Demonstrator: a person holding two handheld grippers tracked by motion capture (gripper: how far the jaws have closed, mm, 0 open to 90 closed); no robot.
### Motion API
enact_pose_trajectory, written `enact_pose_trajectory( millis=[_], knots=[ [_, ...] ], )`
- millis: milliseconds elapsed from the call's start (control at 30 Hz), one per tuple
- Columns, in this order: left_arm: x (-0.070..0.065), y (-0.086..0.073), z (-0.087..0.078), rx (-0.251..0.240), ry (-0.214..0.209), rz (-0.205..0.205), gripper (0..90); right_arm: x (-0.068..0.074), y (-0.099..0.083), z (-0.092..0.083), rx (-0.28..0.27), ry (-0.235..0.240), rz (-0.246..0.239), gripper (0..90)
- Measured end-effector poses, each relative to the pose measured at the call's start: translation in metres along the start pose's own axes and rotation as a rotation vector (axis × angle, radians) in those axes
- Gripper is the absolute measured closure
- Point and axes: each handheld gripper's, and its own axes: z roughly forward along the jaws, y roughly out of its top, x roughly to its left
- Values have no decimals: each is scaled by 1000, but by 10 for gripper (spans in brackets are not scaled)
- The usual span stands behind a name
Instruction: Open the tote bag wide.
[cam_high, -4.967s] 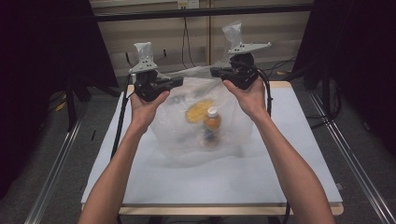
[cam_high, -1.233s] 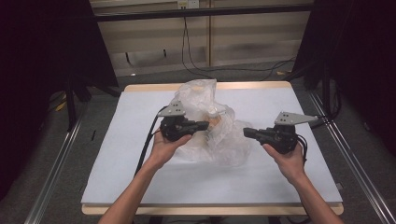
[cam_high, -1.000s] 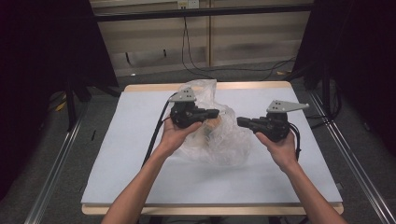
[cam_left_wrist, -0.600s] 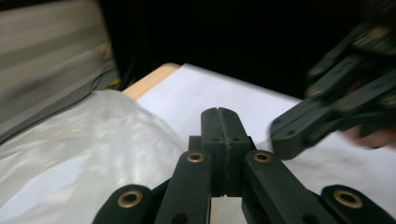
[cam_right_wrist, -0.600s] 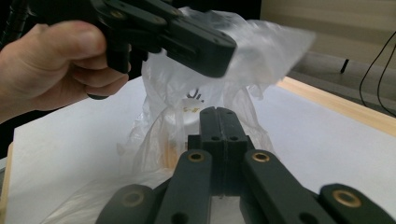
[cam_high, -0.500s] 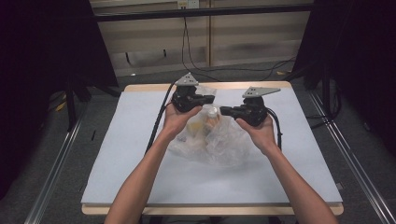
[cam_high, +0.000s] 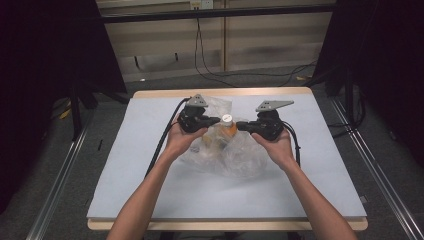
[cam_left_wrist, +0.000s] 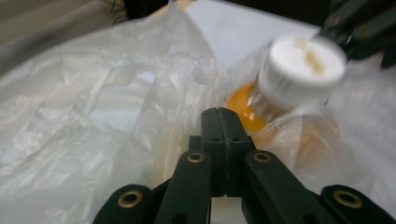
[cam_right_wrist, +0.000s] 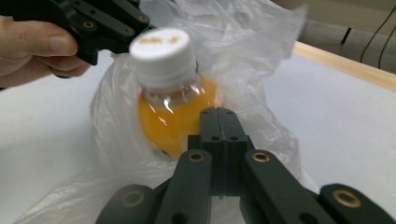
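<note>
I have brought both hands in from the sides: my left hand-held gripper (cam_high: 216, 120) and right hand-held gripper (cam_high: 241, 126), jaws closed on nothing, now flank the bottle (cam_high: 228, 125) standing in the plastic bag (cam_high: 235, 155) near the desk's (cam_high: 320, 165) far edge, ready to free it.

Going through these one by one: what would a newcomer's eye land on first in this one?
First the bottle of orange drink with its white cap, standing up out of a crumpled clear plastic bag at the middle of the grey-white table. Next, the two black grippers flanking it from either side, the left gripper and the right gripper, both with jaws shut, their tips pointing at the bottle's neck.
</note>
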Motion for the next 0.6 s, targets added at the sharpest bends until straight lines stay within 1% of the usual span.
enact_pose_trajectory(
  millis=[33, 67, 100, 133, 167, 200, 233, 267, 300, 333, 367, 400, 433, 467, 500, 533, 567, 600],
  knots=[
    [-1, -7, 3, 18, -2, 1, 900, -2, -3, 1, 6, 1, 7, 900],
    [1, -15, 8, 41, -2, 16, 900, -3, -6, 2, 14, 3, 9, 900],
    [1, -23, 13, 69, 3, 10, 900, -6, -14, 7, 43, 5, 12, 900],
    [4, -36, 21, 105, 1, 2, 900, -6, -18, 10, 58, 2, 8, 900],
    [4, -36, 21, 105, 1, 2, 900, -7, -21, 13, 75, 2, 7, 900],
    [5, -44, 28, 132, 10, -8, 900, -7, -24, 15, 88, 5, 5, 900],
    [5, -44, 28, 132, 10, -8, 900, -7, -27, 18, 101, 6, 3, 900],
    [7, -46, 28, 169, -7, 21, 900, -7, -27, 18, 101, 6, 3, 900],
    [7, -48, 30, 178, -9, 14, 900, -7, -30, 21, 109, 10, 0, 900],
    [6, -51, 32, 186, 3, 2, 900, -8, -33, 23, 123, 11, 1, 900],
    [8, -53, 33, 212, -2, 29, 900, -9, -36, 26, 136, 10, 3, 900],
    [8, -58, 33, 223, 9, 12, 900, -12, -44, 30, 161, 5, 15, 900],
    [10, -61, 32, 225, -10, 6, 900, -15, -48, 31, 170, 2, 23, 900],
    [9, -65, 31, 213, -16, -23, 900, -17, -52, 31, 179, 0, 31, 900],
    [10, -67, 30, 239, -20, -8, 900, -18, -57, 31, 189, -3, 39, 900],
    [10, -67, 30, 239, -20, -8, 900, -18, -57, 31, 189, -3, 39, 900],
    [9, -74, 30, 239, -19, -17, 900, -21, -66, 29, 201, -5, 48, 900],
    [9, -74, 30, 239, -19, -17, 900, -21, -66, 29, 201, -5, 48, 900]
  ],
)
